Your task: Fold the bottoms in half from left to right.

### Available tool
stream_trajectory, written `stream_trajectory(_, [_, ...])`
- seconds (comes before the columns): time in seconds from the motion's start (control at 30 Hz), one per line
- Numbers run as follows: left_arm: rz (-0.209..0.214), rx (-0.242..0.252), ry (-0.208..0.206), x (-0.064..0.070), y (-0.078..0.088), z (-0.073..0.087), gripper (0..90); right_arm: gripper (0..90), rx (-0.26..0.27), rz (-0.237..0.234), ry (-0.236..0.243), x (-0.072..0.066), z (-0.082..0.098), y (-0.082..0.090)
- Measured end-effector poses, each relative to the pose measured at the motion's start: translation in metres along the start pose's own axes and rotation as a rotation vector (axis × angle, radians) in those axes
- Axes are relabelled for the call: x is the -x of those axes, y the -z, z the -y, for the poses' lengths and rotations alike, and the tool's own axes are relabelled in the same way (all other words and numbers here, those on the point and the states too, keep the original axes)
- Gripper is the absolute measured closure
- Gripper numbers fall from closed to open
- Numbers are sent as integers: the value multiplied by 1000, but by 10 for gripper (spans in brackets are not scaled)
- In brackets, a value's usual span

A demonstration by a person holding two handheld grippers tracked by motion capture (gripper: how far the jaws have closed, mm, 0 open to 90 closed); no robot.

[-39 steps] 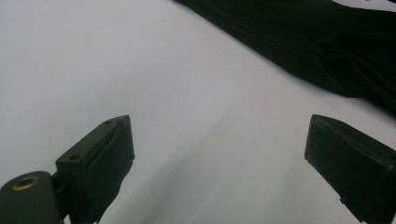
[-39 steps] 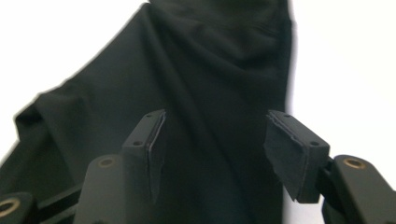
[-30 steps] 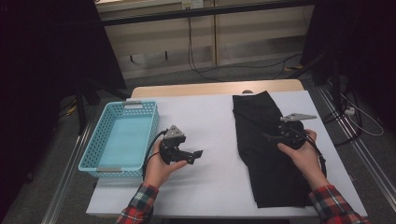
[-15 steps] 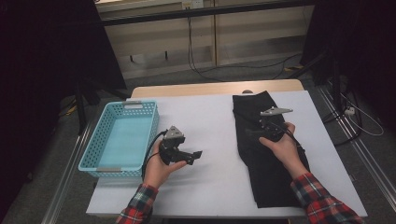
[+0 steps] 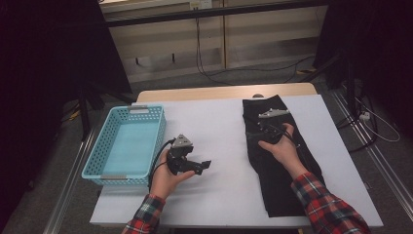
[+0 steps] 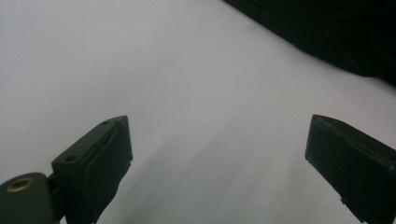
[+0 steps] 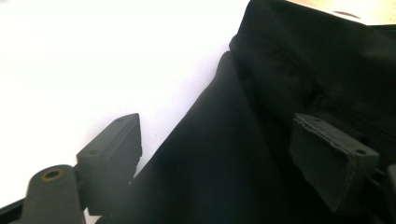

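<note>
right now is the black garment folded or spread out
Folded. The black garment lies as one long narrow strip on the white table, and a layered fold edge shows in the right gripper view.

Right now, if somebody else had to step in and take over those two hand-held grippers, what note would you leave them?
Right gripper: jaws have just been opening, now wide, over the left edge of the black garment; the cloth lies below them, not pinched.
Left gripper: open, nothing between the jaws, over bare white table, between garment and blue basket.
Garment: laid out lengthwise on the table's right side. Nothing lies in the basket, at the left.
Done: nothing gripped yet.
Left, probably: grip the garment's edge, handle it, perhaps move it to the basket.
</note>
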State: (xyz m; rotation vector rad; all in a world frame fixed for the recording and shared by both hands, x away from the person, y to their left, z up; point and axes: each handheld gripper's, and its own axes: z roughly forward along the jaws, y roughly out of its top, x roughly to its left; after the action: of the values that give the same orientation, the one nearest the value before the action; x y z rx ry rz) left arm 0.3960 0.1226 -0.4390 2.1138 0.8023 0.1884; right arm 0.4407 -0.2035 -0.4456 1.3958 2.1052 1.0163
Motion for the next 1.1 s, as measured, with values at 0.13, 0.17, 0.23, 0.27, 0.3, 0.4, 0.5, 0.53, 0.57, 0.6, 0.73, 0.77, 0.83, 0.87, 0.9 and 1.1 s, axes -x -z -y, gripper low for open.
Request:
stream_trajectory(0.13, [-3, 1, 1, 0, 1, 1, 75, 234, 13, 10, 1, -2, -2, -11])
stream_trajectory(0.17, [-3, 0, 2, 0, 2, 1, 75, 238, 1, 8, 4, -3, -2, -13])
stream_trajectory(0.23, [-8, 8, 5, -1, 4, 1, 75, 254, -37, 19, 27, -6, 0, -20])
stream_trajectory(0.27, [-5, 8, 8, -2, 5, 1, 75, 278, -46, 19, 32, -7, 1, -23])
stream_trajectory(0.3, [-6, 7, 6, -3, 5, 1, 76, 278, -53, 25, 45, -8, 3, -25])
stream_trajectory(0.4, [-16, 10, 14, -5, 6, 1, 78, 349, -55, 37, 42, -7, 2, -24])
stream_trajectory(0.5, [-23, 13, 21, -6, 8, 2, 80, 468, -52, 35, 41, -4, 2, -22])
stream_trajectory(0.53, [-25, 19, 20, -6, 8, 2, 81, 501, -51, 35, 39, -2, 3, -21])
stream_trajectory(0.57, [-24, 21, 23, -6, 9, 2, 81, 534, -49, 34, 37, -1, 3, -21])
stream_trajectory(0.6, [-23, 22, 20, -6, 10, 2, 82, 562, -47, 33, 42, 0, 3, -20])
stream_trajectory(0.73, [-25, 24, 28, -6, 10, 2, 82, 696, -43, 29, 37, 5, 4, -18])
stream_trajectory(0.77, [-23, 24, 29, -5, 10, 3, 82, 752, -38, 24, 40, 7, 5, -18])
stream_trajectory(0.83, [-23, 25, 28, -5, 10, 3, 83, 847, -33, 21, 33, 12, 6, -17])
stream_trajectory(0.87, [-24, 24, 31, -6, 10, 3, 83, 853, -29, 11, 15, 13, 6, -16])
stream_trajectory(0.9, [-24, 24, 31, -6, 10, 3, 83, 857, -18, -3, -4, 16, 7, -16])
stream_trajectory(1.1, [-34, 32, 34, -8, 13, 2, 83, 861, 1, -38, 9, 8, 5, -13])
